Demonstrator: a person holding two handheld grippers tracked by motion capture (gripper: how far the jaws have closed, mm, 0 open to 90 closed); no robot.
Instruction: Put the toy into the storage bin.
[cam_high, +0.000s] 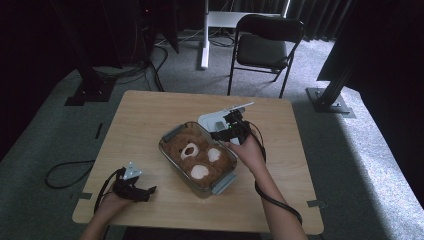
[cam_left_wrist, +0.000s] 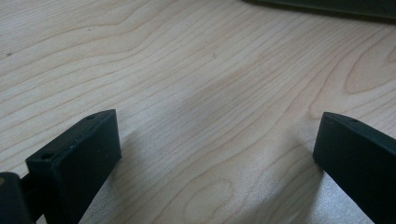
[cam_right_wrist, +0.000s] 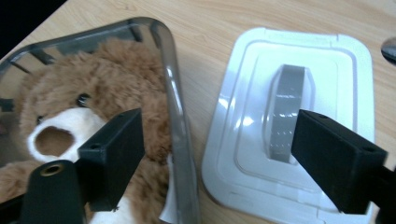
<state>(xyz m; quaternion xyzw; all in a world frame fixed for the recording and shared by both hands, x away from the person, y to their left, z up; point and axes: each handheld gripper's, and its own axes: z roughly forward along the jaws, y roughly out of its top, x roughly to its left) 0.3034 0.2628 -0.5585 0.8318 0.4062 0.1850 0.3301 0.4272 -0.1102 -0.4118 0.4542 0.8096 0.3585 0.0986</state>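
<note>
A brown teddy bear (cam_high: 197, 157) (cam_right_wrist: 107, 88) lies packed in a clear plastic bin (cam_high: 223, 183) (cam_right_wrist: 175, 102) at the middle of the wooden table (cam_high: 145, 115). Just beyond the bin, a white lid (cam_high: 209, 120) (cam_right_wrist: 327, 60) with a grey handle (cam_right_wrist: 287, 107) lies flat on the table. My right gripper (cam_high: 218, 134) (cam_right_wrist: 219, 154) hovers above the bin's far rim and the lid's near edge, open, with nothing held between its jaws. My left gripper (cam_high: 149, 192) (cam_left_wrist: 217, 154) rests low over bare wood near the front left corner, open and holding nothing.
A black folding chair (cam_high: 267, 47) stands on the carpet beyond the table's far edge. Dark frame posts (cam_high: 335, 85) flank the table at the back. A cable (cam_high: 65, 175) loops on the floor at the left. Bare wood stretches left of the bin.
</note>
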